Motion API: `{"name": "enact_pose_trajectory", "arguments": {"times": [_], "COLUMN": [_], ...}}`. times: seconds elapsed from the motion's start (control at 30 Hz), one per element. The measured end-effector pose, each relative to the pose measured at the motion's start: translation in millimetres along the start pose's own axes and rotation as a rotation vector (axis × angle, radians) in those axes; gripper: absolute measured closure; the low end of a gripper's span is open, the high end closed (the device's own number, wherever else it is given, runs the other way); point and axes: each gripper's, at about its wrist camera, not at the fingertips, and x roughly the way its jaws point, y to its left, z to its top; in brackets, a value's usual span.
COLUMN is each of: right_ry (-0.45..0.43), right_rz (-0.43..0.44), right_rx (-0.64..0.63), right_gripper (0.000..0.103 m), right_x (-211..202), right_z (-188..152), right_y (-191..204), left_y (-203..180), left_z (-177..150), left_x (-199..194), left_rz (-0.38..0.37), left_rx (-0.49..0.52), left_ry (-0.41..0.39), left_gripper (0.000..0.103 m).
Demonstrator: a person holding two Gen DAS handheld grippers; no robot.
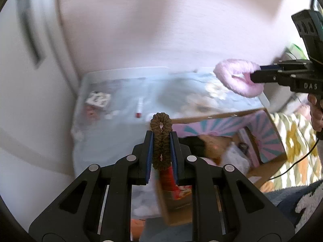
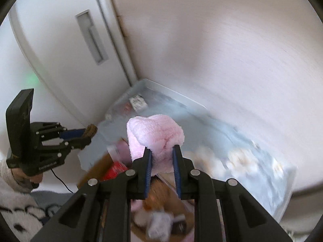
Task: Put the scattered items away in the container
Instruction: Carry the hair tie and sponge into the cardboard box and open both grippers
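Over the clear bin [image 1: 125, 69], we carry: left gripper [image 1: 161, 141] clamped on brown scrunchie [image 1: 161, 141], right gripper [image 2: 162, 161] on pink scrunchie [image 2: 156, 133]; next, release inside

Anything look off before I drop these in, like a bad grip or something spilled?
Nothing stands out. The left gripper pinches the brown scrunchie squarely, and the right gripper clamps the pink fluffy item. Both are held above the cardboard box and clear bin. Blur hides fine detail.
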Motion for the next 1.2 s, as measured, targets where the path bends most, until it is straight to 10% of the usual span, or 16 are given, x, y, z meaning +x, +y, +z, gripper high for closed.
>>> {"name": "enact_pose_trajectory", "arguments": {"times": [0.53, 0.57, 0.7, 1.2], "right_ry": [0.035, 0.039, 0.095, 0.020], "right_rz": [-0.052, -0.052, -0.025, -0.031], "right_rx": [0.292, 0.300, 0.337, 0.355], "right_gripper": [0.085, 0.084, 0.059, 0.046], "right_x": [-15.5, -13.4, -5.6, -32.3], "right_z": [-117.2, -120.3, -129.6, -115.3], "right_y": [-33.8, -33.5, -35.7, -54.0], "left_y": [-93.5, -95.7, -97.2, -55.1], "left_z": [3.8, 3.9, 7.3, 21.1], "left_x": [41.0, 43.5, 47.7, 36.2], "left_rz": [-0.135, -0.149, -0.145, -0.069], "left_rx": [0.242, 0.240, 0.214, 0.098], "left_ry": [0.115, 0.129, 0.158, 0.109], "left_gripper": [0.087, 0.083, 0.009, 0.008]}}
